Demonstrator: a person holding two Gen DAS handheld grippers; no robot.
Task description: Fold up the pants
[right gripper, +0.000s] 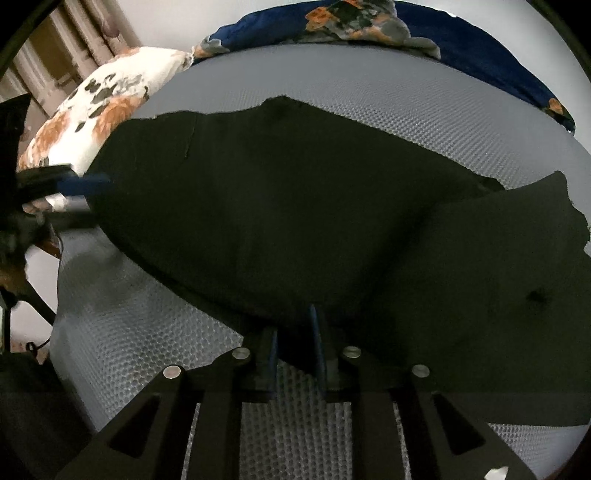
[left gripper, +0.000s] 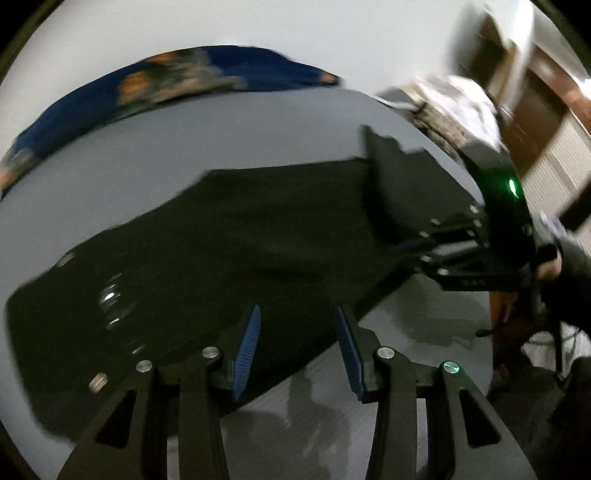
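Observation:
Black pants lie spread across a grey mesh-textured mattress. They also fill the middle of the right wrist view. My left gripper is open, its blue pads just over the near edge of the pants, holding nothing. My right gripper is nearly closed with the near edge of the pants between its blue pads. In the left wrist view the right gripper shows at the right, on the fabric, which is lifted there. The left gripper shows at the left edge of the pants.
A navy floral blanket lies along the far side of the mattress. A white floral pillow sits at the far left corner. Curtains and wooden furniture stand beyond the bed.

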